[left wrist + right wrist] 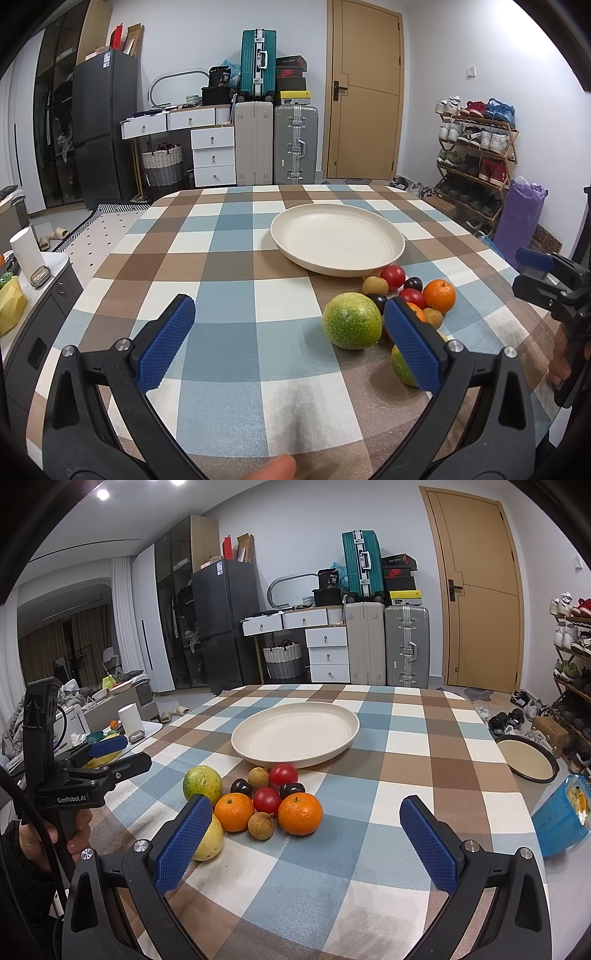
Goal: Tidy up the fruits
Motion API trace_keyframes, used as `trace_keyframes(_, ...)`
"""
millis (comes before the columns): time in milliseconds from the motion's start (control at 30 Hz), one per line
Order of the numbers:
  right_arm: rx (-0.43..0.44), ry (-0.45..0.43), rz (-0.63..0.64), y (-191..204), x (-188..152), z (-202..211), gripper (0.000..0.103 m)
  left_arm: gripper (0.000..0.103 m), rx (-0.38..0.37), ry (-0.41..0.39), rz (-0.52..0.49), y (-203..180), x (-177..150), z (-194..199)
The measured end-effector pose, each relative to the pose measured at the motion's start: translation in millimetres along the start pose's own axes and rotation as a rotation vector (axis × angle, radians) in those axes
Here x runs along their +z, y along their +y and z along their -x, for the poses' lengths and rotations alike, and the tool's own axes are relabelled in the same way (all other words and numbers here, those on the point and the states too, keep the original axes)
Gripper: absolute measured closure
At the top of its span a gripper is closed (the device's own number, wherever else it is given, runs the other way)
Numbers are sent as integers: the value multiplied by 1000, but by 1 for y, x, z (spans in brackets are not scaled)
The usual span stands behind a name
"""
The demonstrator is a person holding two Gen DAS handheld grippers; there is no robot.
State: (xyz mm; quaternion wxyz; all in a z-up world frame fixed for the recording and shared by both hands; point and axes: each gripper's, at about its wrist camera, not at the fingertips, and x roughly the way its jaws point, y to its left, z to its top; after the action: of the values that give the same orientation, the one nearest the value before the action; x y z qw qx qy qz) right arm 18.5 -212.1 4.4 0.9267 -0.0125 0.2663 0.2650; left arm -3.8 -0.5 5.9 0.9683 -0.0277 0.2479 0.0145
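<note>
A cream plate (337, 236) (295, 733) sits empty on the checked table. In front of it lies a cluster of fruit: a large green fruit (351, 320) (202, 784), a yellow-green fruit (210, 838) (403, 363), two oranges (300, 813) (234, 811), two red tomatoes (283, 774) (267, 799), dark plums (291, 789), brown longans (261, 825). My left gripper (288, 332) is open and empty, left of the green fruit. My right gripper (306, 840) is open and empty, just before the cluster; it also shows in the left wrist view (543, 277).
The table's (406, 746) right edge drops to the floor, where a round basin (526, 762) and a blue bag (561, 816) lie. A shoe rack (476, 155), suitcases (295, 144) and a door stand behind. A side cabinet (44, 288) is left of the table.
</note>
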Motion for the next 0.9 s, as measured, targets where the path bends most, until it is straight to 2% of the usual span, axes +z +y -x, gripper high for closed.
trace_keyframes(900,-3,-3,1,0,-1,0,0,1,2,-6,-9,1,1,2)
